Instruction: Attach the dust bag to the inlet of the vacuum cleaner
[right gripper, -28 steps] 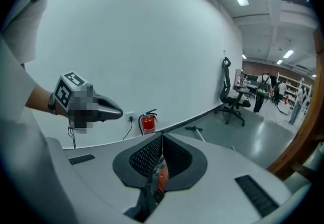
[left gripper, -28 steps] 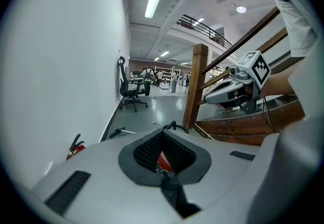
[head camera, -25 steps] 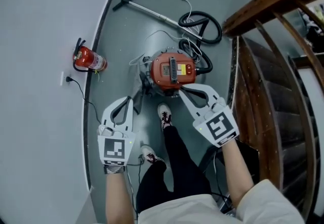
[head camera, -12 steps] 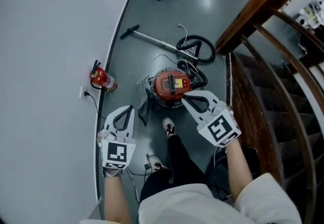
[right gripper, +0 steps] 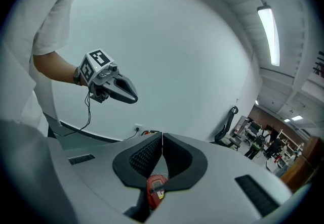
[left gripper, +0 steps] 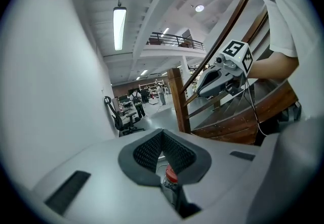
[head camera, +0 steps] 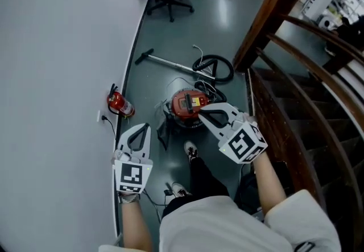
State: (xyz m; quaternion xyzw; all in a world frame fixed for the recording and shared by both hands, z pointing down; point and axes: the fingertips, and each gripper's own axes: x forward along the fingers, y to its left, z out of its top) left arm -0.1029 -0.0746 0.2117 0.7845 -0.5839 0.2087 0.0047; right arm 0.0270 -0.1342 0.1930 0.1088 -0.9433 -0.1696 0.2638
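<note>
Grey floor btwn curved white wall & wooden stairs is carrying the red vacuum cleaner (head camera: 187,106); what is prob. the dust bag (head camera: 164,132), dark & limp, is lying just beside it, not yet attached; left gripper (head camera: 141,127) & right gripper (head camera: 201,110) are being held closed, empty, well above both. Bag collar should be gripped first, then squared to the inlet before pushing. Vs. a sec ago, both grippers are being carried higher; vacuum cleaner is being seen from further up.

Red vacuum cleaner (head camera: 187,104) on floor (head camera: 170,34)
</note>
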